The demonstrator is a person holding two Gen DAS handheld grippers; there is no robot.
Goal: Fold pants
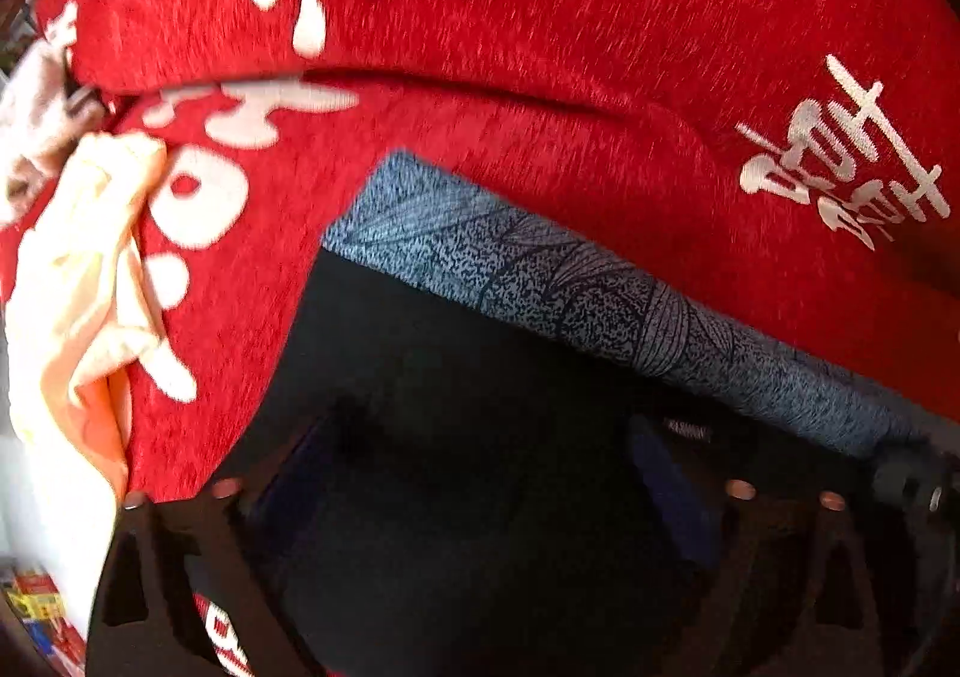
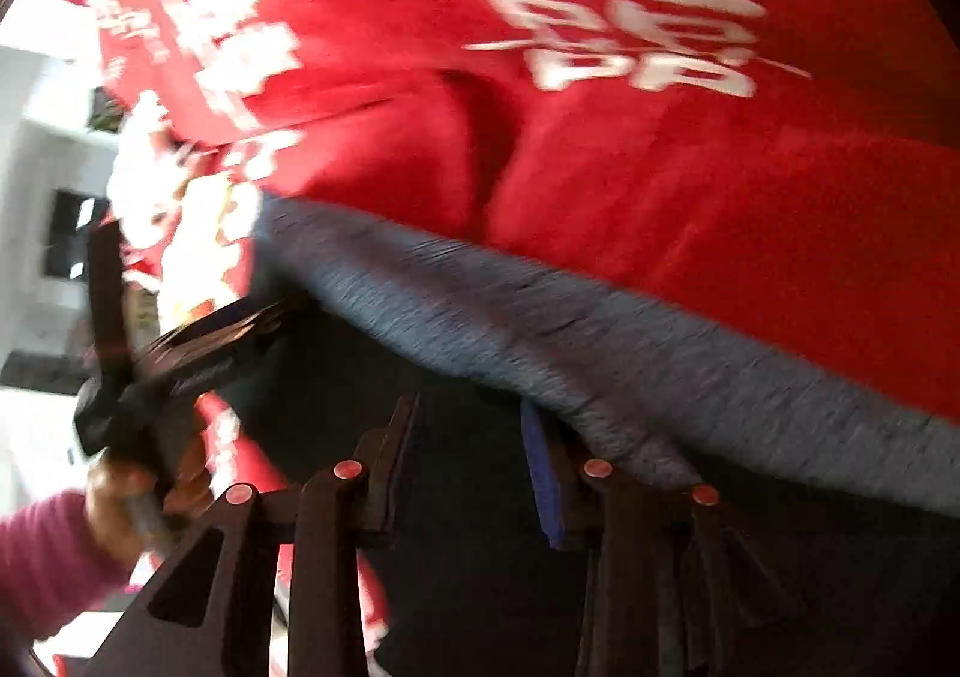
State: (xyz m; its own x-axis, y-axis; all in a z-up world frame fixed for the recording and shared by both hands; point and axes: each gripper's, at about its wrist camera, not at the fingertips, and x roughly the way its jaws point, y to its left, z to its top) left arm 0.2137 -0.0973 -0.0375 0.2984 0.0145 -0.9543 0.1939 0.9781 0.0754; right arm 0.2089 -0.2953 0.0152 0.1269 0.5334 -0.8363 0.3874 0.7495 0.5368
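Observation:
The pants are black with a speckled grey waistband (image 1: 600, 293). They lie on a red cloth with white characters (image 1: 600, 47). In the left wrist view my left gripper (image 1: 480, 473) stands wide open over the black fabric (image 1: 456, 377), just below the waistband. In the right wrist view the waistband (image 2: 600, 341) runs diagonally and looks blurred. My right gripper (image 2: 474, 473) is open above the dark fabric (image 2: 468, 557), its blue pad (image 2: 543, 473) close under the waistband. The left gripper (image 2: 204, 353) and the hand holding it also show at the left of the right wrist view.
A cream and orange garment (image 1: 78, 305) lies bunched on the red cloth at the left. The red cloth (image 2: 660, 167) covers the surface beyond the pants. White room furniture (image 2: 36, 197) shows past the left edge.

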